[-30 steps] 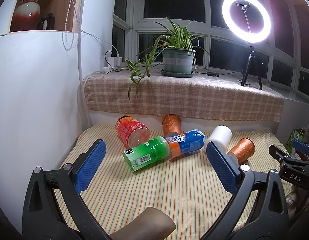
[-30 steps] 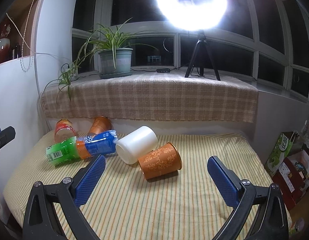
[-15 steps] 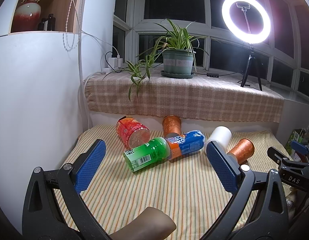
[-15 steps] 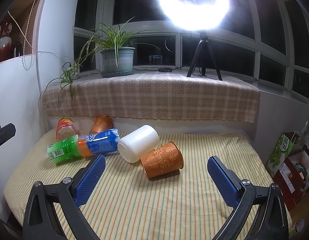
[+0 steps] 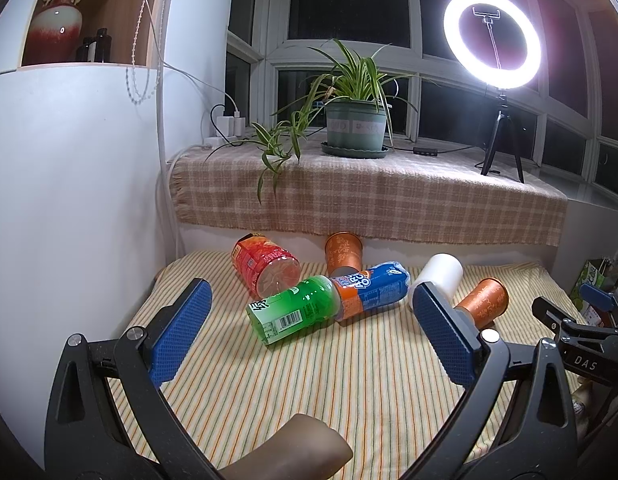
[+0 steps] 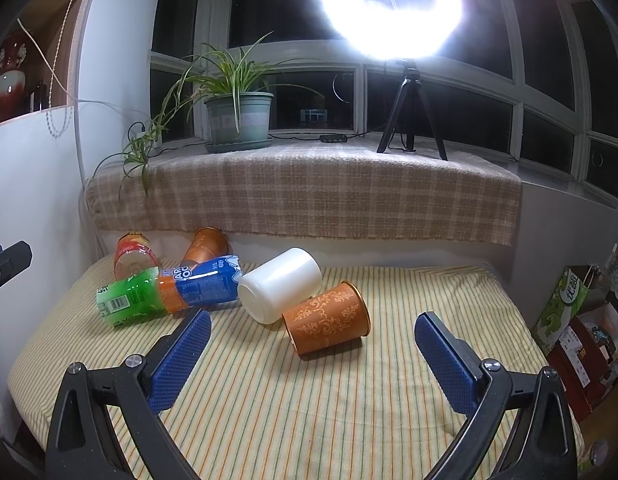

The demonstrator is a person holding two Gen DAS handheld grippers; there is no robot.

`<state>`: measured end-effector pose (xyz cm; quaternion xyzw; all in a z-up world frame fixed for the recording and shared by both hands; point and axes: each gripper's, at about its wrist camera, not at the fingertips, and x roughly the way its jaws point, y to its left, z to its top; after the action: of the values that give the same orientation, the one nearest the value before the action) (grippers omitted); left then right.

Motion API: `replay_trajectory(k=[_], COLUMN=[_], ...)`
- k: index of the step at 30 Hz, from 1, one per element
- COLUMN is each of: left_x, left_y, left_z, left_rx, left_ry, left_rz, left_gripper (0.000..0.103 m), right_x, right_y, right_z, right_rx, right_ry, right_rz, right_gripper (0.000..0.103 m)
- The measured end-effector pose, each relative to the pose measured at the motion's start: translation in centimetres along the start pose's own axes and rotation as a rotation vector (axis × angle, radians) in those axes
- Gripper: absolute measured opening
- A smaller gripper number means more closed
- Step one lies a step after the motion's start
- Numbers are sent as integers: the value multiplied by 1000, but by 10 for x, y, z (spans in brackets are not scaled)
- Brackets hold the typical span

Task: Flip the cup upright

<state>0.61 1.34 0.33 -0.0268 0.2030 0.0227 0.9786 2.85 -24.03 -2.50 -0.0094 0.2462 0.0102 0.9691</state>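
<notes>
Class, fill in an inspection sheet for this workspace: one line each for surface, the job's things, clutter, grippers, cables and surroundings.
Surface: striped cloth covers the work area.
Job's things: patterned orange cup lies on its side, touching the white cup, also on its side. A second orange cup lies tipped at the back wall.
Clutter: green bottle, blue bottle and red bottle, all lying down.
Grippers: left gripper open, empty; right gripper open, empty, facing the patterned orange cup.
Cables: white charger leads at the sill's left end; a black cable along the sill.
Surroundings: potted plant and ring light on the checked sill cloth.
</notes>
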Motion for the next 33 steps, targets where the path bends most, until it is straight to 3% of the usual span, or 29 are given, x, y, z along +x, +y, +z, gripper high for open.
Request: replay_trajectory(k=[22, 33], left_x=[-1, -2], left_y=[6, 21], left_z=[-1, -8], left_rx=[-9, -10], left_ry=[4, 10], left_rz=[23, 61], left_gripper=[102, 102], right_x=[13, 39], right_y=[17, 41], right_z=[6, 23], right_rx=[-77, -187], right_ry=[5, -13], right_rz=[68, 185], right_gripper=[103, 103])
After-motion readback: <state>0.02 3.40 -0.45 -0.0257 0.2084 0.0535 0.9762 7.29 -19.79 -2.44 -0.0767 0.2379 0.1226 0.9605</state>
